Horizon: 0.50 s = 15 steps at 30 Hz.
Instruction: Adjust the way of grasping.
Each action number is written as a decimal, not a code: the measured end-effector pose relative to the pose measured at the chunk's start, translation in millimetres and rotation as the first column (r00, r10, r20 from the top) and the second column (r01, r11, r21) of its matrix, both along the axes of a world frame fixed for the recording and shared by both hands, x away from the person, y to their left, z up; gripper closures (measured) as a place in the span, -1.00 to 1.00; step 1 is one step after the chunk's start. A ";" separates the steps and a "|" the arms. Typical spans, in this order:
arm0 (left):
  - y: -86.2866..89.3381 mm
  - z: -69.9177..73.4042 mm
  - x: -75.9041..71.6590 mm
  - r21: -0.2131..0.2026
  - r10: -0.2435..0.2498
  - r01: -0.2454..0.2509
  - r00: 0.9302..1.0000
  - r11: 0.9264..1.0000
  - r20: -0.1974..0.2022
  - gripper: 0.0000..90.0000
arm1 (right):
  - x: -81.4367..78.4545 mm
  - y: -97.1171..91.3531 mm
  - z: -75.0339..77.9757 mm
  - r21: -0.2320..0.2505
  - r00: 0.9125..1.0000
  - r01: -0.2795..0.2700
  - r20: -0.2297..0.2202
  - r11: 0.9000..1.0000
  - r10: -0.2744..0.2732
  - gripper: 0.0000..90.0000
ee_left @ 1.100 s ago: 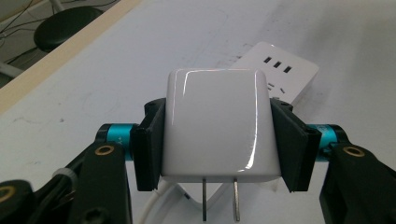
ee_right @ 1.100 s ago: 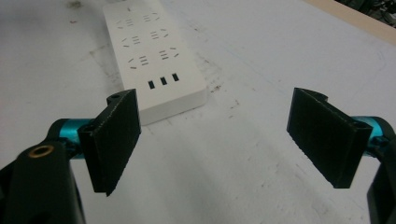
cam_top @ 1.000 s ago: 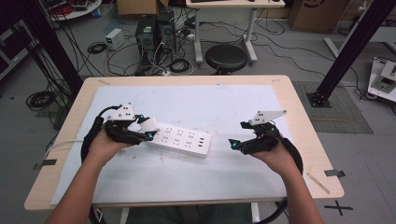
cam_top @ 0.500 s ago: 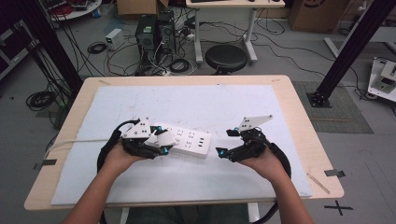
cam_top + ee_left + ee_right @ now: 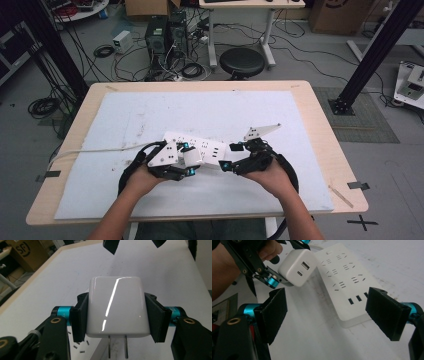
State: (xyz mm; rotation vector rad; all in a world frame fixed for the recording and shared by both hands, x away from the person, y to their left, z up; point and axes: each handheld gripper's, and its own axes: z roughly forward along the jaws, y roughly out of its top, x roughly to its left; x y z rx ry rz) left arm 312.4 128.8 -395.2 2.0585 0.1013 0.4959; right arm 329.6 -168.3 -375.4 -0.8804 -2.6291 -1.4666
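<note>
We hold white charger [image 5: 115, 307] clamped in left gripper [image 5: 116, 315], prongs down, just above power strip [image 5: 347, 282], near its cord end. Right gripper [image 5: 332, 315] gapes wide, empty, at strip's opposite end. Strip's long axis runs between grippers; left nearer sockets.

Each black gripper [image 5: 192, 161] has teal collars, brass screws, flat pads [image 5: 274, 312] and a grey three-cornered plate.
</note>
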 end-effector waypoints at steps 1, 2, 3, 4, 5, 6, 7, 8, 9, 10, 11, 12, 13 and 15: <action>-2.4 -1.3 -1.2 0.007 -0.003 0.003 1.000 1.000 0.014 -0.06 | -0.6 2.0 -0.9 0.002 1.000 -0.004 -0.001 1.000 0.004 -0.61; -5.4 -2.9 -3.1 0.007 0.002 -0.002 1.000 1.000 0.029 -0.06 | -1.3 3.4 -1.6 0.006 1.000 -0.008 -0.013 1.000 0.008 -0.60; -6.4 -3.6 -3.7 0.006 0.004 -0.004 0.999 1.000 0.036 -0.06 | -1.4 6.3 -3.3 0.022 0.999 -0.017 -0.031 1.000 0.018 -0.60; -8.7 -4.9 -4.6 0.007 -0.003 0.003 0.999 1.000 0.043 -0.06 | -1.4 6.3 -3.3 0.022 0.999 -0.017 -0.031 1.000 0.018 -0.60; -11.3 -6.3 -6.2 0.005 -0.003 0.002 0.999 1.000 0.054 -0.06 | -1.0 9.9 -5.8 0.028 0.999 -0.026 -0.046 0.999 0.027 -0.60; -12.8 -7.1 -7.0 0.003 -0.005 0.005 0.998 1.000 0.060 -0.05 | -0.8 10.9 -6.6 0.033 0.998 -0.026 -0.057 0.999 0.028 -0.60; -17.3 -9.2 -9.3 -0.003 -0.010 0.010 0.997 1.000 0.074 -0.06 | -0.3 12.2 -7.6 0.040 0.997 -0.029 -0.069 0.999 0.032 -0.60; -17.3 -9.2 -9.3 -0.003 -0.010 0.010 0.997 1.000 0.074 -0.06 | -0.3 12.2 -7.6 0.040 0.997 -0.029 -0.069 0.999 0.032 -0.60; -18.5 -9.4 -10.0 -0.001 -0.011 0.012 0.996 1.000 0.083 -0.06 | 0.5 14.1 -9.2 0.049 0.997 -0.030 -0.073 0.998 0.033 -0.60; -20.4 -10.0 -11.3 -0.002 -0.014 0.014 0.996 1.000 0.090 -0.05 | 0.7 15.2 -9.7 0.048 0.996 -0.029 -0.082 0.998 0.033 -0.60; -22.1 -10.6 -12.1 -0.009 -0.016 0.017 0.995 1.000 0.095 -0.06 | 1.1 17.3 -11.1 0.048 0.995 -0.033 -0.088 0.998 0.038 -0.59; -23.9 -10.7 -13.6 -0.007 -0.023 0.024 0.993 1.000 0.114 -0.06 | 1.7 20.1 -13.2 0.057 0.994 -0.038 -0.098 0.998 0.044 -0.58; -23.9 -10.7 -13.6 -0.007 -0.023 0.024 0.993 1.000 0.114 -0.06 | 1.7 20.1 -13.2 0.057 0.994 -0.038 -0.098 0.998 0.044 -0.58; -26.2 -10.9 -15.0 -0.001 -0.029 0.029 0.991 1.000 0.134 -0.06 | 3.1 23.2 -15.9 0.083 0.992 -0.042 -0.119 0.996 0.052 -0.58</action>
